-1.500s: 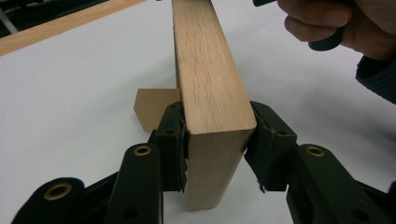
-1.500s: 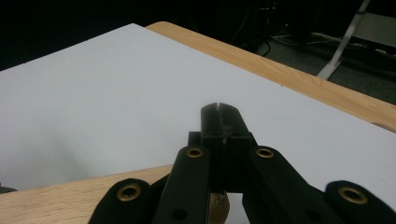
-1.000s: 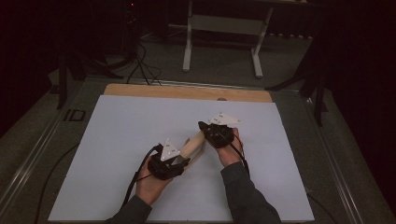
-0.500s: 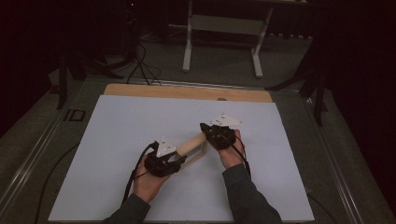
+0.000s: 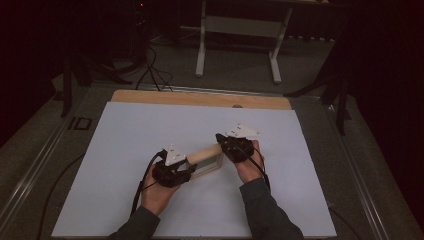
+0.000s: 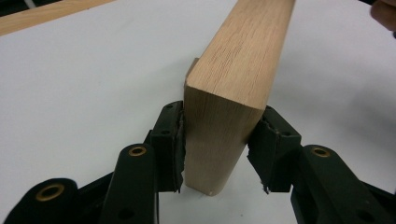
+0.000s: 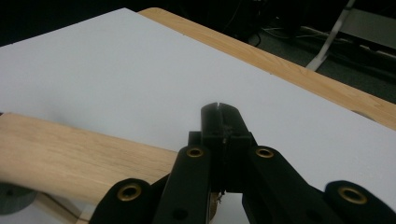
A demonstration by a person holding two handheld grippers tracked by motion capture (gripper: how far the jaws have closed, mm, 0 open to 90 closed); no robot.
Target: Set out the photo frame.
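A light wooden bar (image 5: 205, 152) lies slanted on the white sheet (image 5: 125, 150) between the two hands, and a thin frame-like part shows beneath it. My left gripper (image 5: 186, 164) holds the bar's near-left end. In the left gripper view the bar (image 6: 243, 60) runs away from the jaws, and both pads (image 6: 170, 140) of my left gripper (image 6: 219, 140) press on its sides. My right gripper (image 5: 221, 144) sits at the bar's far-right end. In the right gripper view its jaws (image 7: 219, 116) are closed together with nothing visible between the tips, just above the end of the bar (image 7: 70, 154).
The white sheet covers a wooden board (image 5: 200, 99) whose far edge shows. Beyond the table stands a metal frame (image 5: 240, 25) on a dark floor with cables (image 5: 150, 70). Black cables trail from both grippers toward the person.
My left gripper has shifted slightly to the left with the bar's end, so a bit more of the bar shows between the hands. The right gripper has stayed put.
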